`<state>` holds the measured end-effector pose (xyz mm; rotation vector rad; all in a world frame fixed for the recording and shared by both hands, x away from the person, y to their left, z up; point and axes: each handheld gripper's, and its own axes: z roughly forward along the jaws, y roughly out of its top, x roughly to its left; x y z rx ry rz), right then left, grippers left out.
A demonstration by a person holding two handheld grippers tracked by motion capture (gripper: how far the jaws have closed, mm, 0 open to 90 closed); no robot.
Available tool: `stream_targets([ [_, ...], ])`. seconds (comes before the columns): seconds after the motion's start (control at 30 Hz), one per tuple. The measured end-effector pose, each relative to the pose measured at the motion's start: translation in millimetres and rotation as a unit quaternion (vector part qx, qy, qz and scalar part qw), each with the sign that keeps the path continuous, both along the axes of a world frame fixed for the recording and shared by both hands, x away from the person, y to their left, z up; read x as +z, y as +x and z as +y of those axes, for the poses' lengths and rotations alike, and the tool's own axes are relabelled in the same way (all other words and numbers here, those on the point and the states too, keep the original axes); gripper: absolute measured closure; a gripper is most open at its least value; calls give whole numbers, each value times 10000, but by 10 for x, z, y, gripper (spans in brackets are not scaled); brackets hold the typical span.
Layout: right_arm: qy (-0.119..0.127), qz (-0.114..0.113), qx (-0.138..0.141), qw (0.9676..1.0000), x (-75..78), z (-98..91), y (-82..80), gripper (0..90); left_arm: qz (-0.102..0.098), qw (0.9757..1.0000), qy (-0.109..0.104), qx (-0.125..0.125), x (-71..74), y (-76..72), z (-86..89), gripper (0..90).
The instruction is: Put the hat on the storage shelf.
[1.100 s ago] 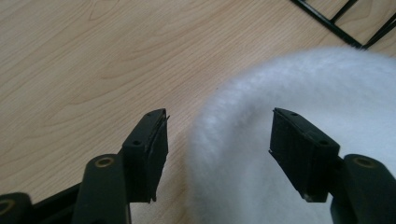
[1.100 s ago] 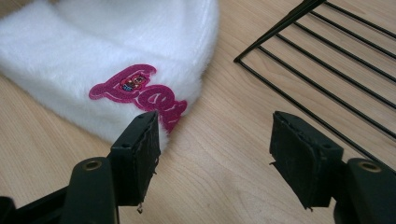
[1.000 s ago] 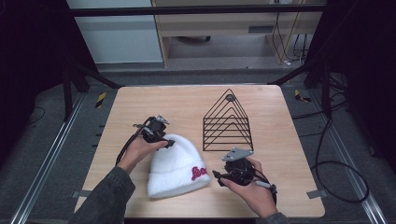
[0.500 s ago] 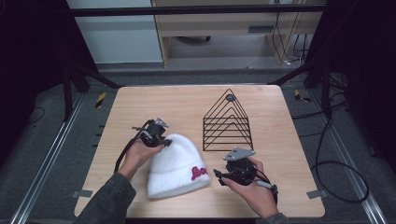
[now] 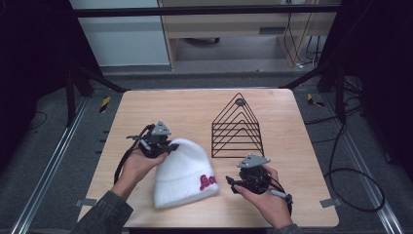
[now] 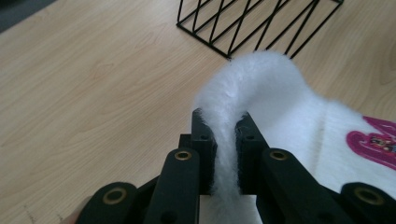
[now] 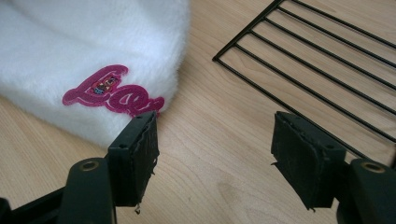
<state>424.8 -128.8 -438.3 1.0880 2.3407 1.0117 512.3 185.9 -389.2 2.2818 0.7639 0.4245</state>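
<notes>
Hat [image 6: 261, 88] top, now between left fingers [image 6: 203, 140]

A light wooden table [image 5: 195, 105] stands on grey carpeted floor [image 5: 44, 146], metal rails [image 5: 46, 183] along both sides. Beyond it, a pale wooden shelf unit [image 5: 234, 27] and white panel [image 5: 122, 34] line the far wall. Black cables [image 5: 350, 180] trail across the floor; dark surroundings frame both sides.

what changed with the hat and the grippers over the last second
The left gripper has just closed its jaws on the top of the white beanie and pinched up a fold of it. The right gripper stayed open beside the brim, and the black wire rack did not move.
</notes>
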Motion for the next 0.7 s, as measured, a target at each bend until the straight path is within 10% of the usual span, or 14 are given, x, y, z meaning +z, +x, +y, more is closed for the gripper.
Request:
stream_targets([
  [0.7, 62, -90, -117, 9999, -25, -47, -40, 317, -735, 9957, -254, -501, 749, -421, -14, 819],
])
